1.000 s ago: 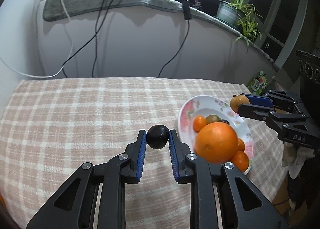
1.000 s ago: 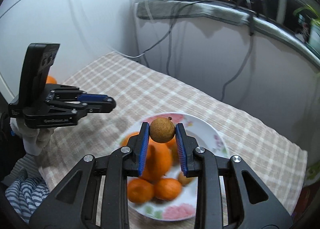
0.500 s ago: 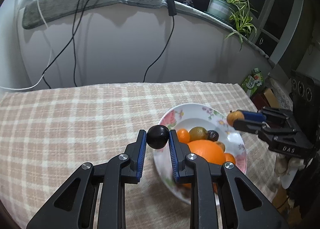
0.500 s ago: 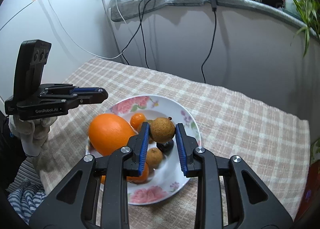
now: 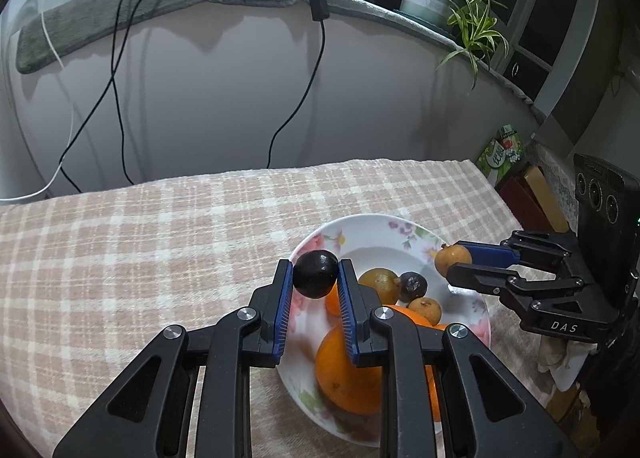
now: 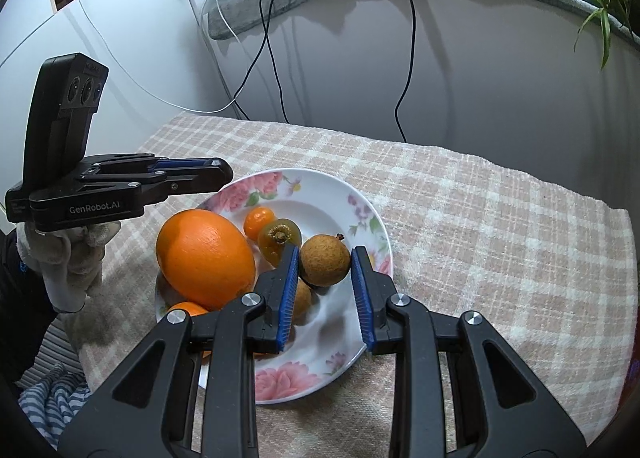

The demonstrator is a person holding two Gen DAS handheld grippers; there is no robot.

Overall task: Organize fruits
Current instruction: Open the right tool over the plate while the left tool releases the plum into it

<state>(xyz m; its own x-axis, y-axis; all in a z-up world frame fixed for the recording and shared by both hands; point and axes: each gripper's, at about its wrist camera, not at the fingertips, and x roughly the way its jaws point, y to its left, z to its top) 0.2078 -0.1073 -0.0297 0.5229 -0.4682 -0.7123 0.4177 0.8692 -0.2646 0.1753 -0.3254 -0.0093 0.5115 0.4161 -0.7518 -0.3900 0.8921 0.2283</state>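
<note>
Checked tablecloth [image 5: 140, 242] underlies a floral plate [image 6: 320, 194]; left gripper [image 5: 315, 274] pinches a dark fruit [image 5: 315, 273], right gripper [image 6: 325, 266] a brown longan [image 6: 325, 260], both poised over it for release.

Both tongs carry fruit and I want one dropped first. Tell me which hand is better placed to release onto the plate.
Right. The right tongs hold the brown fruit over bare plate inside the rim. The left tongs hold the dark fruit only at the near rim.
</note>
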